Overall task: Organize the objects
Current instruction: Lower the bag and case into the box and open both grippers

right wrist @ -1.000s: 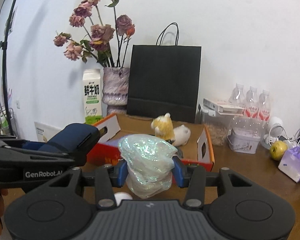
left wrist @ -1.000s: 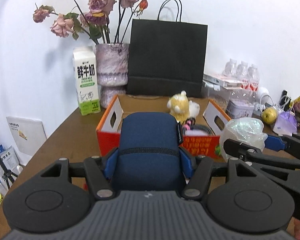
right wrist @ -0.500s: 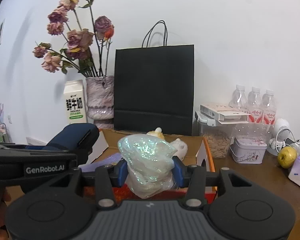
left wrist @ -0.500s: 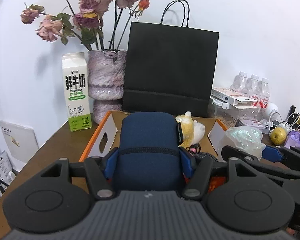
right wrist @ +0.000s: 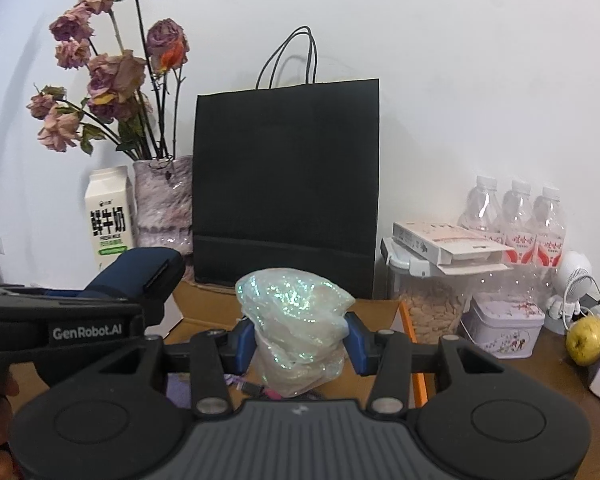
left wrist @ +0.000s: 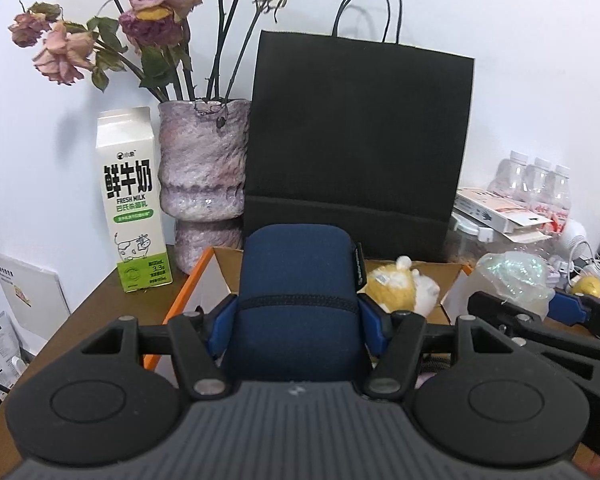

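Both grippers have carried forward and up over the last second: the orange cardboard box [left wrist: 188, 292], earlier showing its whole red front, now sits low and partly hidden under the tools, and the black paper bag [left wrist: 356, 140] at 12 o'clock looms much larger. Reading: both loads have arrived above the open box, so the transport leg looks about finished and release is likely next. Left gripper [left wrist: 297, 320]: blue pads pressed against both sides of a navy zip pouch [left wrist: 296, 272], held upright, its lower end hanging over the box's left half. Right gripper [right wrist: 300, 340]: pinching a crumpled iridescent plastic bundle [right wrist: 296, 320], also over the box, toward its right wall; in the left view it sits at 3 o'clock of the pouch. Neither load appears to touch the box yet, though the bottoms are hidden. Already inside the box: a yellow plush toy [left wrist: 390, 286] at the back, and some pink and purple items, too obscured to name, under the right tool. Milk carton [left wrist: 132, 208] and vase of dried roses [left wrist: 202, 168] stand behind at 10–11 o'clock, unchanged. Watch: the pouch is bulky, the plush is close at its 3 o'clock, and the two grippers are near each other; lowering together risks a bump.
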A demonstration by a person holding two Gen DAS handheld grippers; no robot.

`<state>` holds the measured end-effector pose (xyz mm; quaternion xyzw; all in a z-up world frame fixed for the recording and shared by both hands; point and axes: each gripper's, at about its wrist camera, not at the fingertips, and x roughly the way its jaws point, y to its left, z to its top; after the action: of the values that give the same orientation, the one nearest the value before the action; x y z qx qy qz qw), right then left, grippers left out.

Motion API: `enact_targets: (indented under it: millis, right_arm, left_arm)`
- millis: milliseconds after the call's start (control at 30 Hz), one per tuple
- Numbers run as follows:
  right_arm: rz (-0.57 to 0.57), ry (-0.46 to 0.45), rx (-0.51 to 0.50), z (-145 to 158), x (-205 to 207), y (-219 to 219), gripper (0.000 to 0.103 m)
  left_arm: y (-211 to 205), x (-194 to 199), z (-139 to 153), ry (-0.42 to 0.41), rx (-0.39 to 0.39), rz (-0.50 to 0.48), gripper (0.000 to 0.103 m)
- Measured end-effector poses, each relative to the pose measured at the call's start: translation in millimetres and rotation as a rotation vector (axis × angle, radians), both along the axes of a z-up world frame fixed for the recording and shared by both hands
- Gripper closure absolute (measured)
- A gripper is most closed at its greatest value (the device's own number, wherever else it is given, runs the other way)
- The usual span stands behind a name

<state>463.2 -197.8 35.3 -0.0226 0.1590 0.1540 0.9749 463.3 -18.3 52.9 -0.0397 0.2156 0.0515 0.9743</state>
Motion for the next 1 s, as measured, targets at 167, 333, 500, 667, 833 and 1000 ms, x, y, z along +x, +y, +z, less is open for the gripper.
enact_targets:
  millis: [167,333,500,667,833,1000]
  right_arm:
    - [-0.006,-0.007,-0.003,1.6,18.3,1.4,0.058]
    - [-0.008,0.014,-0.005,-2.8,33.4,1.6,0.058]
    - [-0.014,0.036,-0.016,-9.3,47.0,2.4,0.058]
    - [-0.018,0.054,-0.025,-14.2,58.8,2.6,0.059]
    - [-0.021,0.077,-0.035,-19.8,66.3,2.9,0.059]
    - [-0.021,0.097,-0.050,-25.1,68.2,4.9,0.050]
  left_arm:
    - [-1.9,21.5,-3.9,0.008,0.008,-0.001,0.040]
    - [-1.6,38.6,-9.3,0.021,0.011,0.001,0.040]
    - [-0.2,53.7,-12.5,0.028,0.025,0.019,0.040]
    - [3.6,66.5,-15.1,0.037,0.027,0.030,0.040]
    - [7.4,72.6,-18.3,0.048,0.023,0.034,0.040]
    - [7.2,75.0,-22.4,0.061,0.031,0.033,0.035]
